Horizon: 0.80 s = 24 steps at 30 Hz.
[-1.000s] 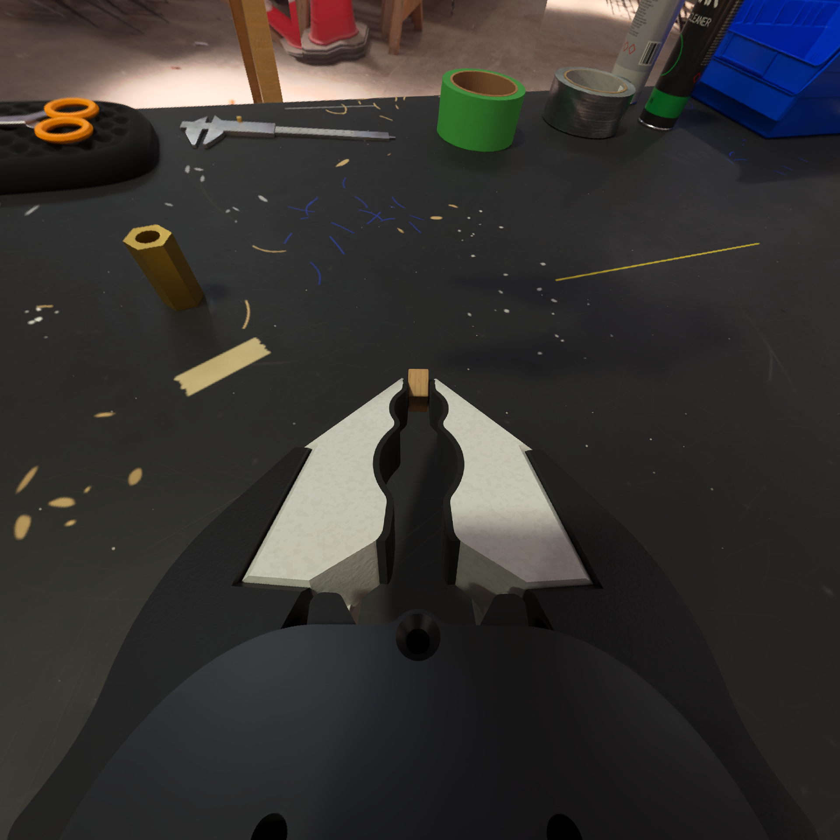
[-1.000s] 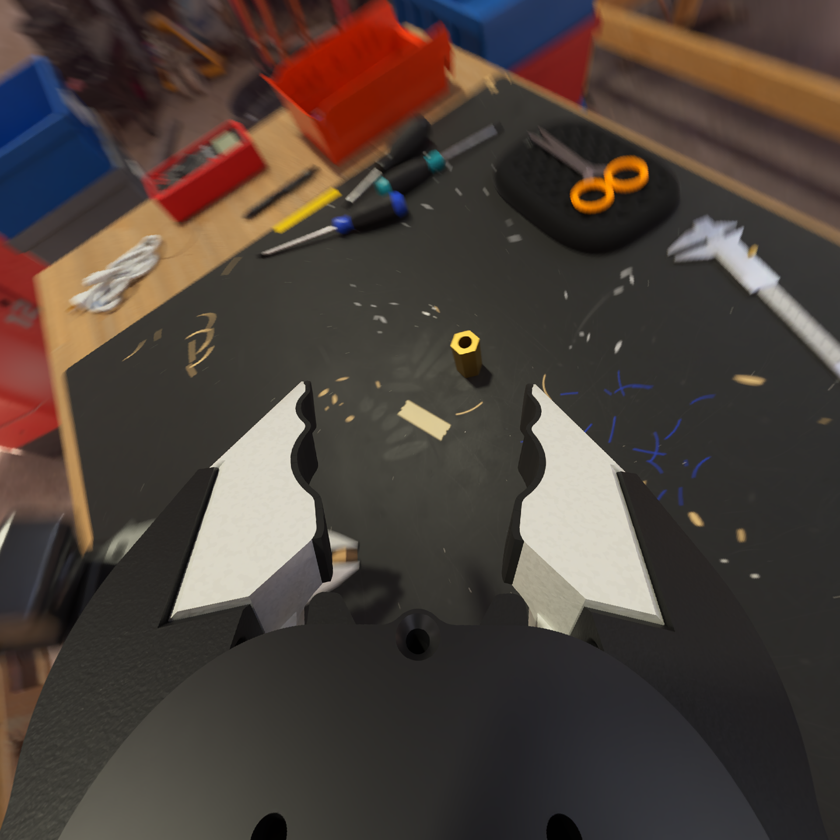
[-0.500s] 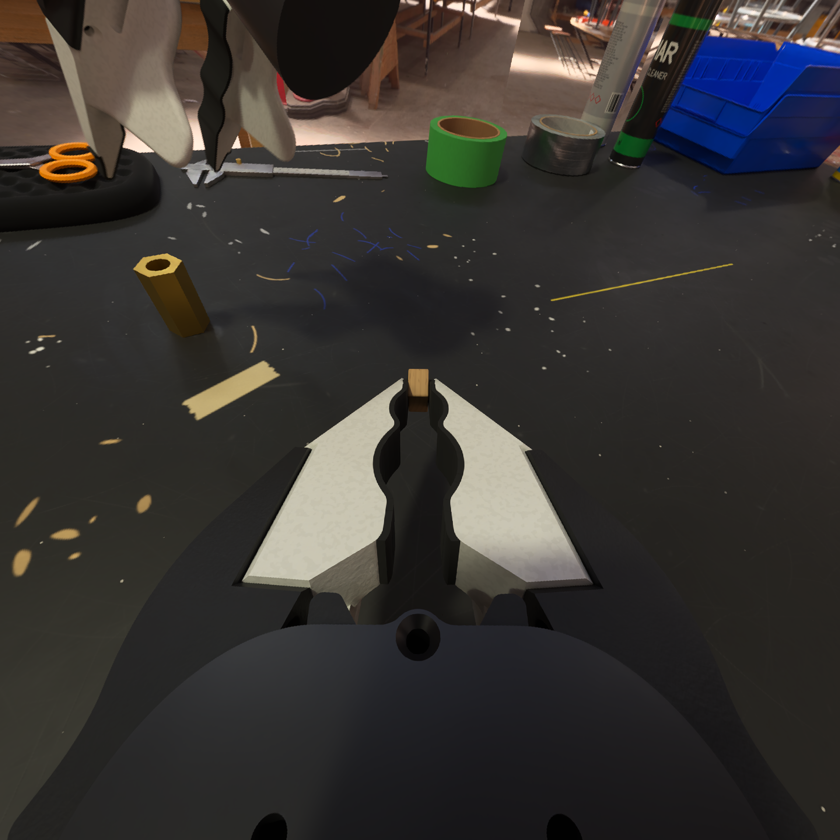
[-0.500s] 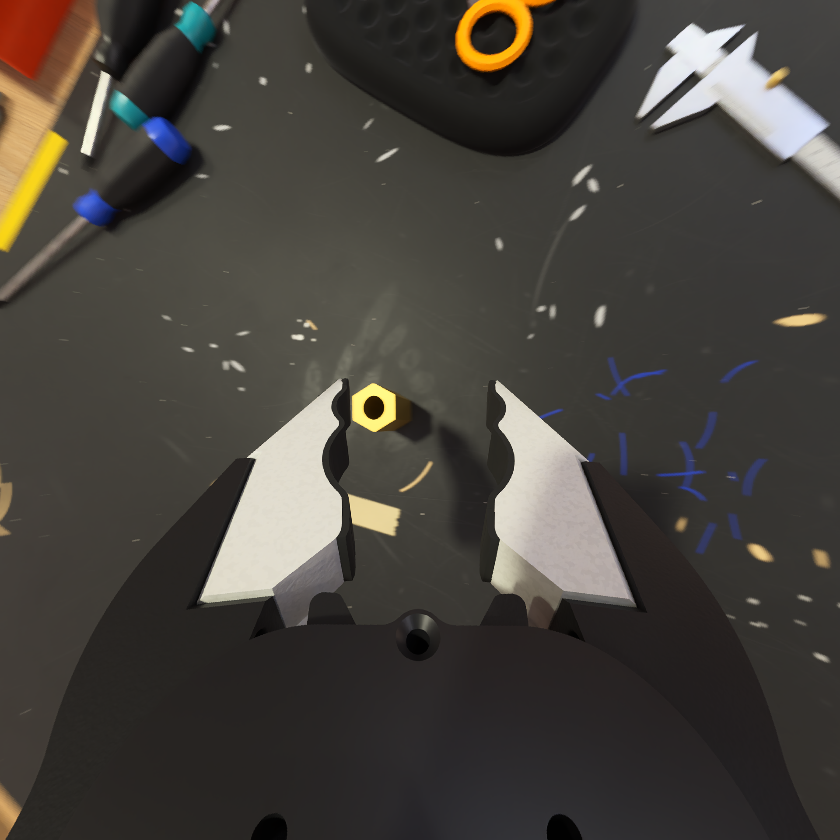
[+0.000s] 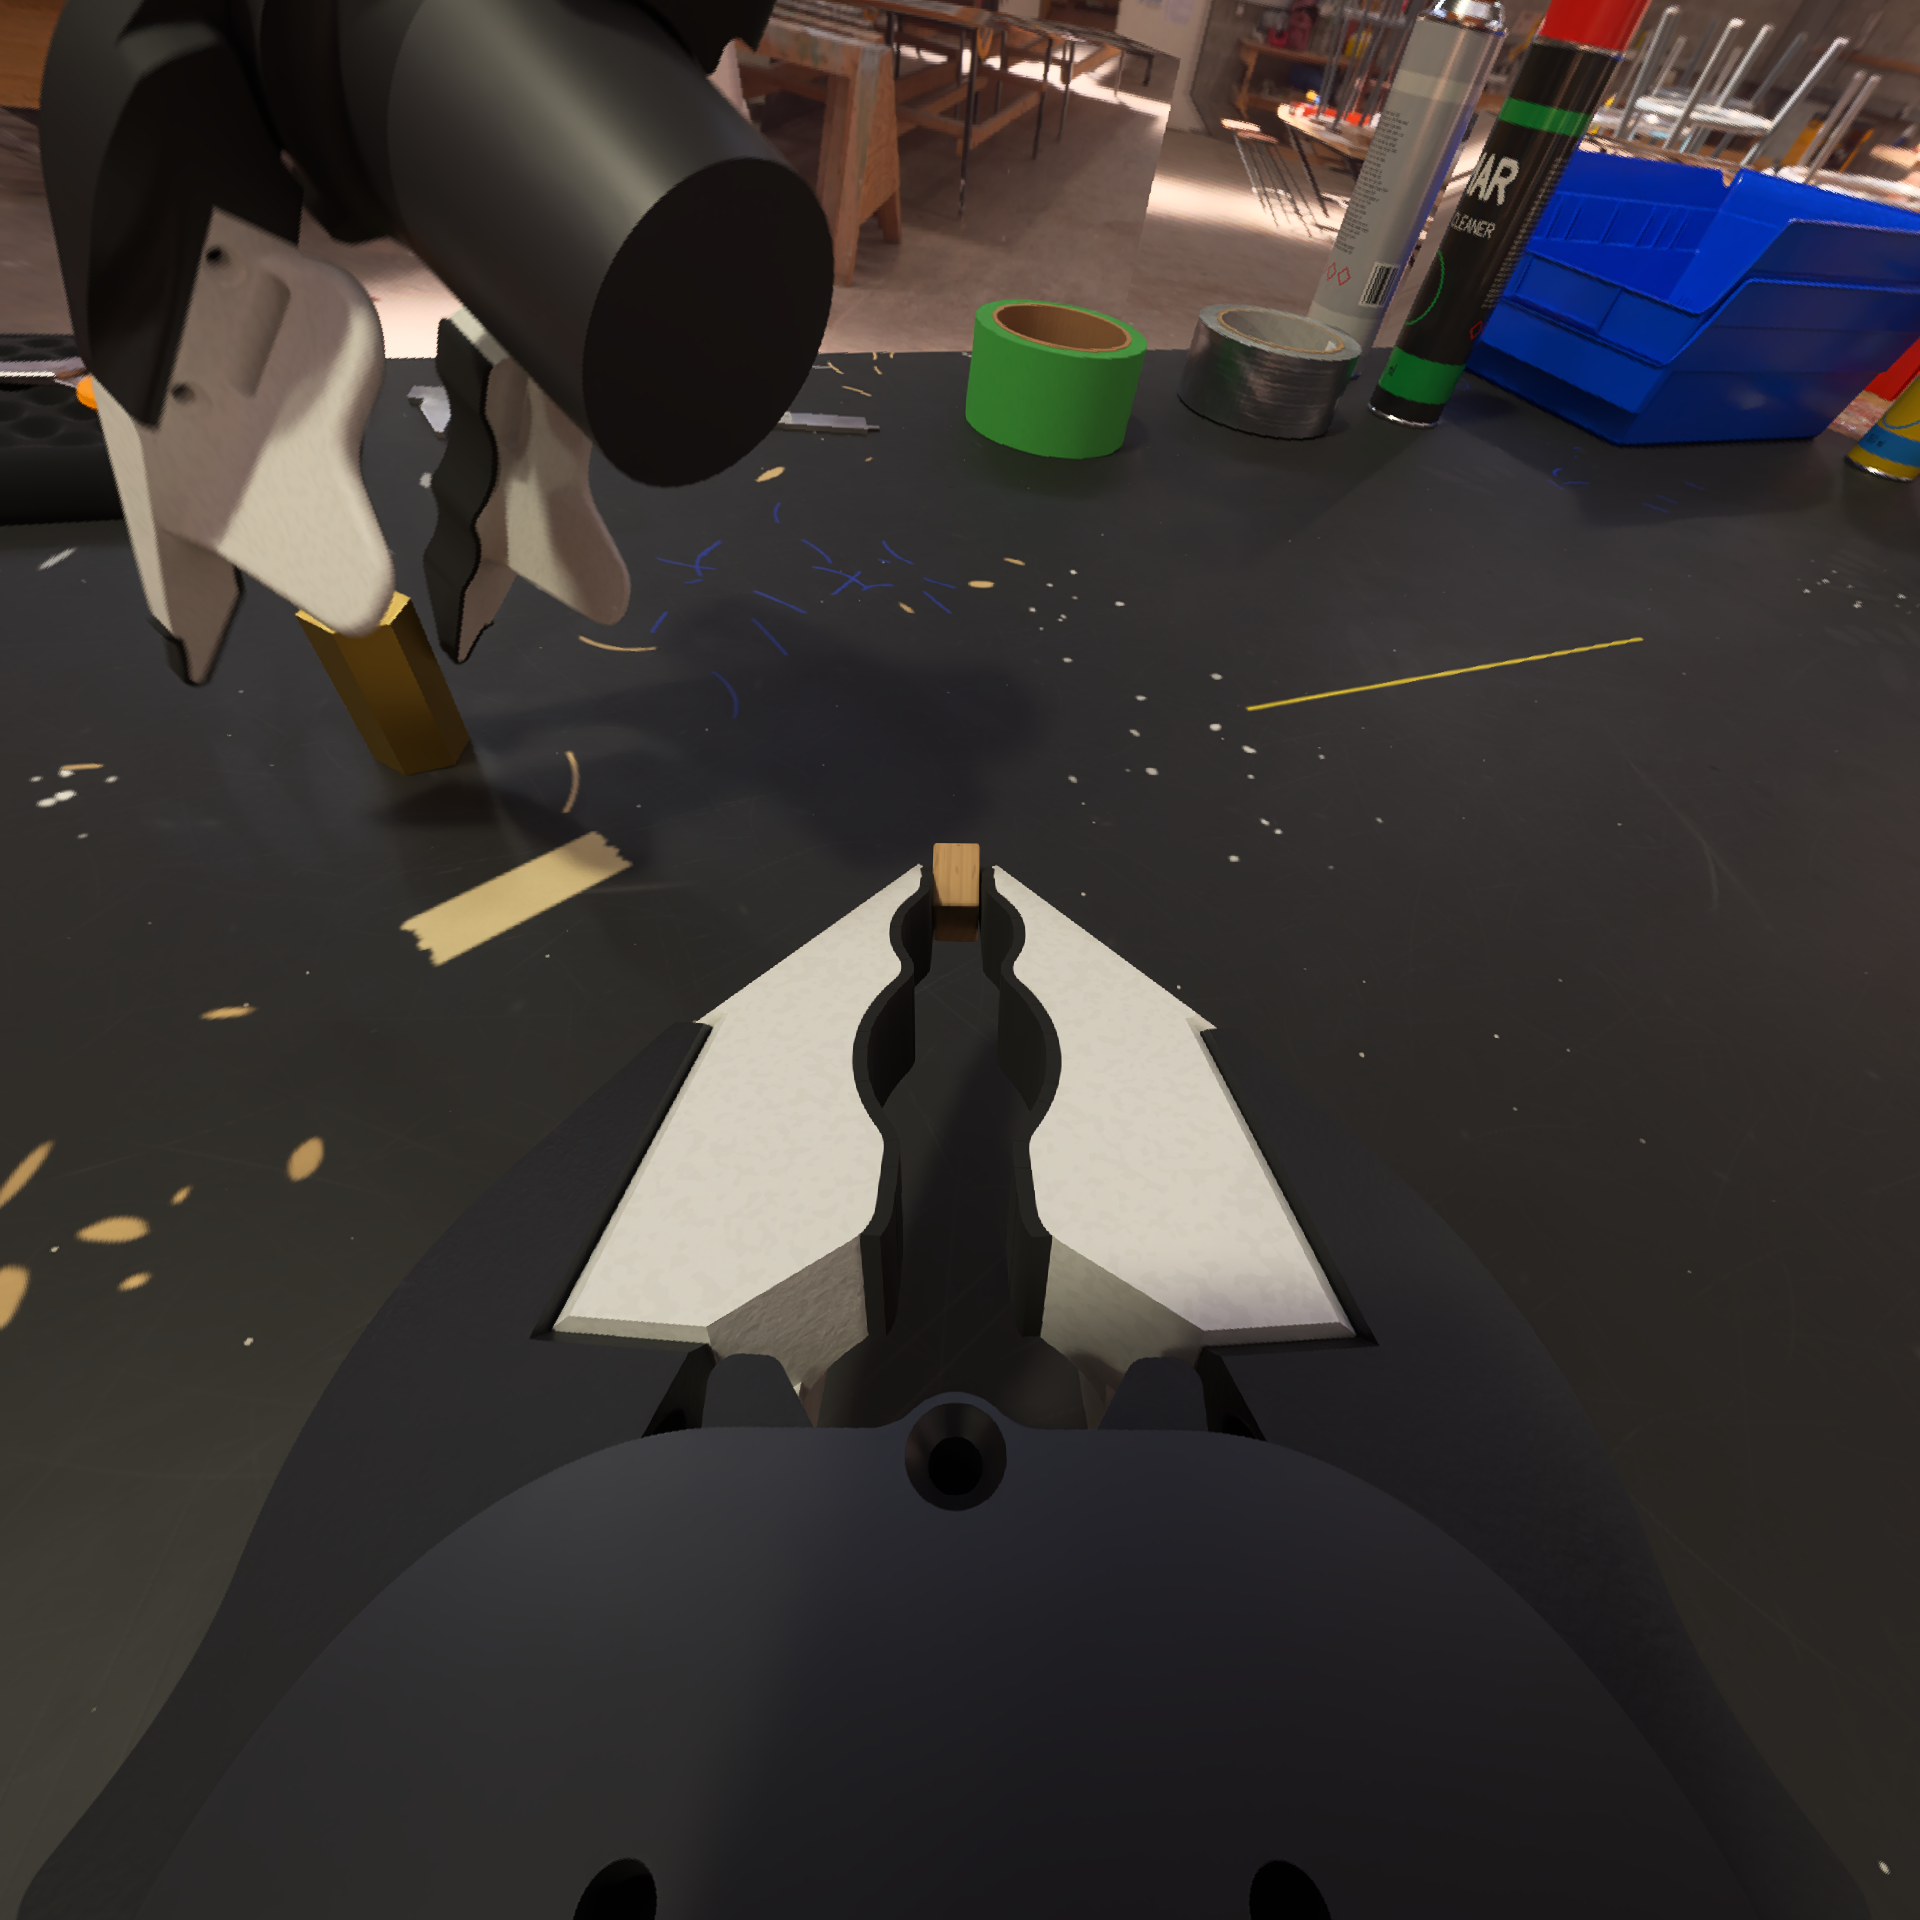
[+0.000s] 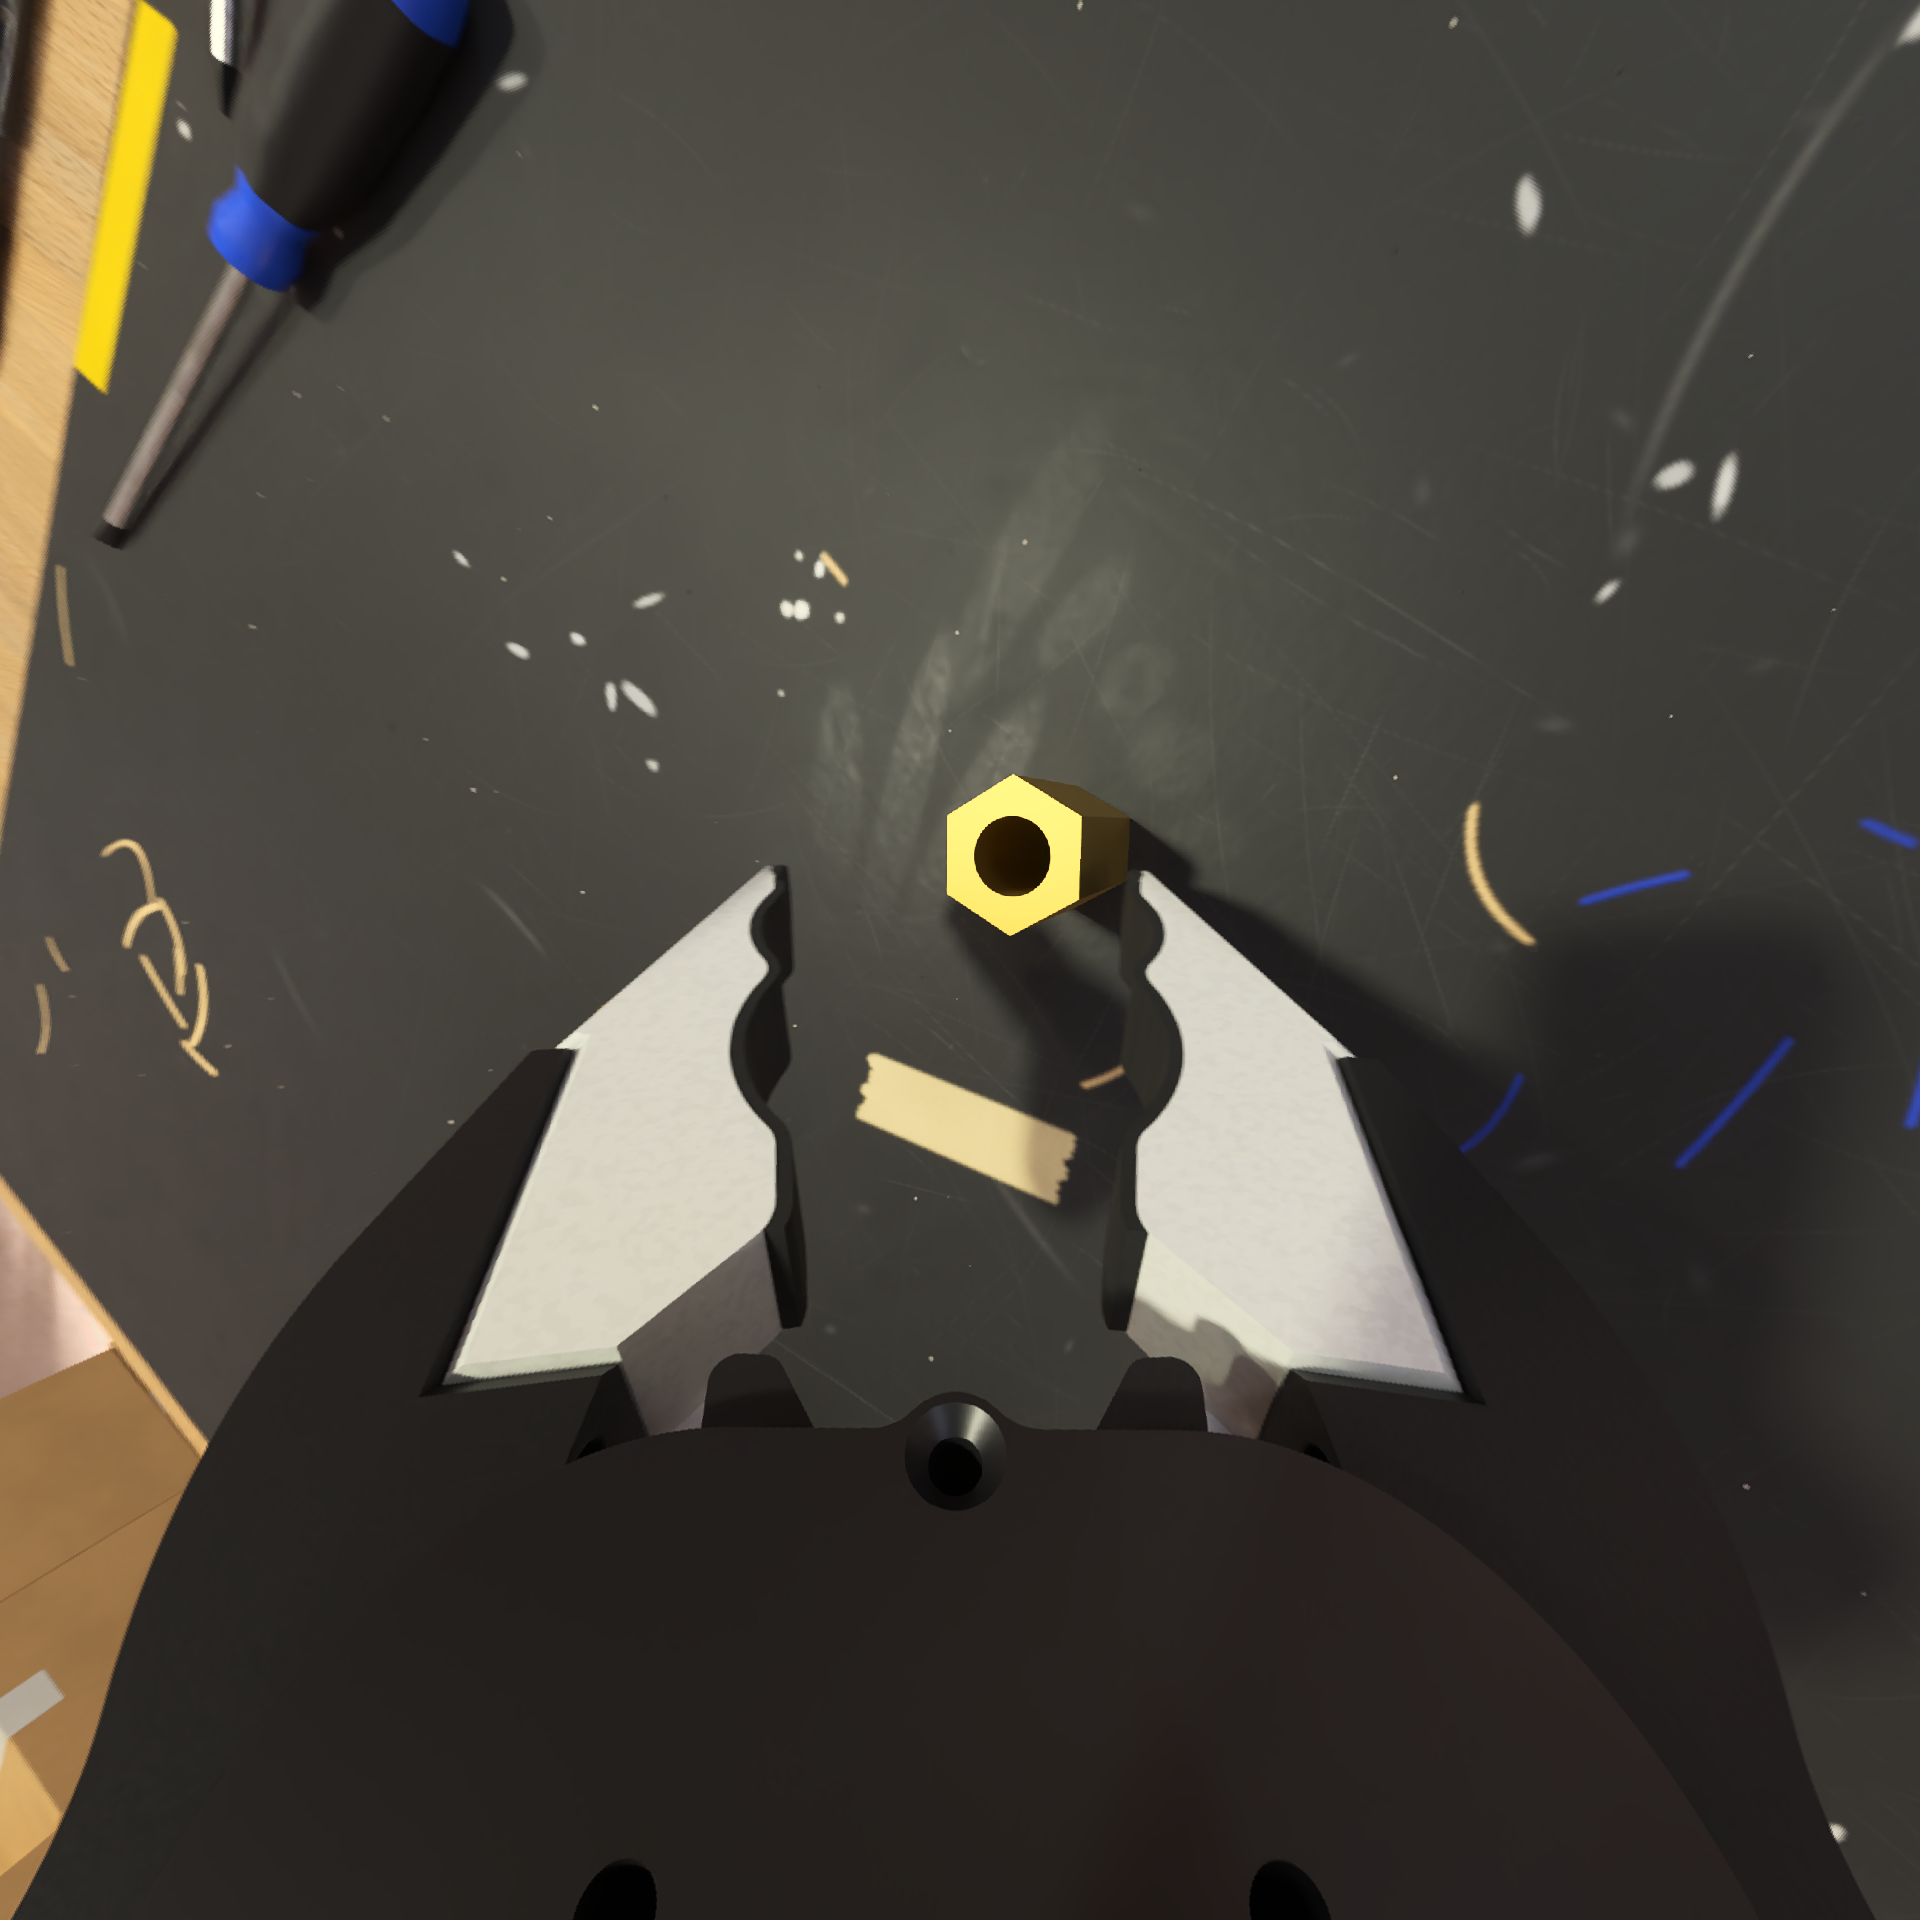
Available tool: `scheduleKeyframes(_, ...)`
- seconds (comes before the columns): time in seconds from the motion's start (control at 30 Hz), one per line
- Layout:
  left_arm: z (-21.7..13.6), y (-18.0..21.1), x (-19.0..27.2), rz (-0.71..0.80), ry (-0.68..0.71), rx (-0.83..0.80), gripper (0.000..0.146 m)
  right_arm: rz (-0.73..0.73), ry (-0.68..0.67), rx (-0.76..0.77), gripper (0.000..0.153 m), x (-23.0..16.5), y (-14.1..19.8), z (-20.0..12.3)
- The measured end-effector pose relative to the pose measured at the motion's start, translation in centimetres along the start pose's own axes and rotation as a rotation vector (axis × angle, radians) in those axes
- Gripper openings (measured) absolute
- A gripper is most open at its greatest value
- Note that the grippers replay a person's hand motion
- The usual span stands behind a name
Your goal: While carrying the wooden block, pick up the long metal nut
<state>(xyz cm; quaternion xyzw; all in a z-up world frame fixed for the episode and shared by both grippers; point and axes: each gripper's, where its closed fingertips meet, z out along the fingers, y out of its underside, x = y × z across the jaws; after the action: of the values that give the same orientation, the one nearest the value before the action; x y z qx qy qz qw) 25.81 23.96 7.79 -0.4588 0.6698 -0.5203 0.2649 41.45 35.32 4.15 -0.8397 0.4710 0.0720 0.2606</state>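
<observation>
My left gripper (image 5: 956,883) is shut on a small wooden block (image 5: 956,876), held at the fingertips above the dark mat. The long brass hex nut (image 5: 390,691) stands upright on the mat at the far left. My right gripper (image 5: 322,649) shows above it in the left wrist view, pointing down, its open fingers straddling the nut's top. In the right wrist view I look straight down on the nut (image 6: 1023,854), which sits just beyond the gap between the open fingertips of the right gripper (image 6: 956,883), nearer the right finger.
A strip of tan tape (image 5: 516,899) lies on the mat (image 5: 1455,1039) near the nut. Green tape roll (image 5: 1051,379), grey tape roll (image 5: 1268,369), spray cans (image 5: 1496,208) and a blue bin (image 5: 1704,312) stand along the far edge. A blue-handled screwdriver (image 6: 239,260) lies left.
My right gripper has come down lower over the nut, which now lies between its fingertips instead of by the left one. My left gripper still holds the block.
</observation>
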Motion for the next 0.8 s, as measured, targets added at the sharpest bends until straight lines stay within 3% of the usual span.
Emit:
scheduleKeyframes(0.17, 0.0, 0.0, -0.2, 0.030, -0.019, 0.004, 0.008, -0.070, 0.170, -0.017, 0.032, 1.3, -0.1, 0.5)
scheduleKeyframes(0.3, 0.0, -0.1, -0.3, 0.044, -0.028, 0.012, 0.008, -0.116, 0.147, -0.014, 0.026, 0.9, -0.7, 0.4)
scheduleKeyframes(0.4, 0.0, -0.1, -0.3, 0.060, -0.031, 0.025, 0.008, -0.142, 0.138, 0.042, 0.026, 0.7, -2.1, -1.5)
scheduleKeyframes(0.5, 0.0, -0.1, -0.4, 0.087, -0.042, 0.030, 0.008, -0.192, 0.089, 0.100, 0.026, 0.1, -4.0, -5.5)
scheduleKeyframes(0.6, 0.0, -0.1, -0.6, 0.108, -0.045, 0.033, 0.008, -0.261, 0.050, 0.206, 0.026, 0.6, -5.6, -11.8)
scheduleKeyframes(0.8, -0.3, -0.1, -1.3, 0.097, -0.036, 0.044, 0.008, -0.244, 0.101, 0.404, 0.026, 7.7, -4.4, -26.0)
